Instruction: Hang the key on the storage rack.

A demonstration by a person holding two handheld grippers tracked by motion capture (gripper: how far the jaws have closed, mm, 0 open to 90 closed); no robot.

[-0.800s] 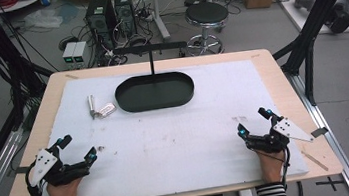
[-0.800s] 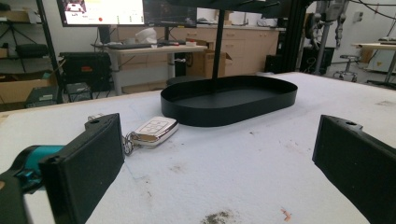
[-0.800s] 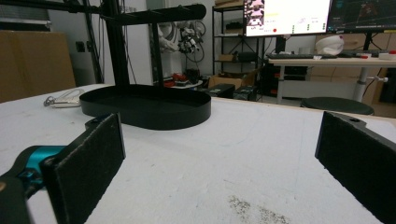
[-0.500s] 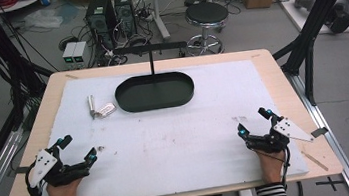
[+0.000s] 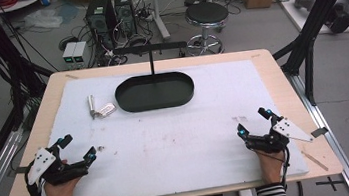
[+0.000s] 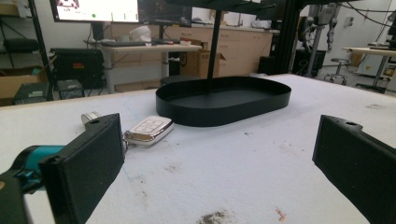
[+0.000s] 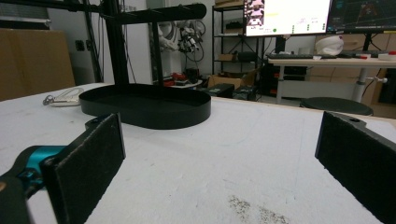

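Note:
A black oval tray with an upright T-shaped stand sits at the back middle of the white mat; the tray lies ahead in both gripper views. A silver car key fob with a metal key lies left of the tray. My left gripper rests near the front left corner, open, jaws wide with nothing between them. My right gripper rests near the front right, open and empty too. The key fob appears far off at the left of the right gripper view.
The white mat covers a wooden table. Black frame posts stand at the table's right side and cables hang at the left. A stool and computer towers stand on the floor beyond the far edge.

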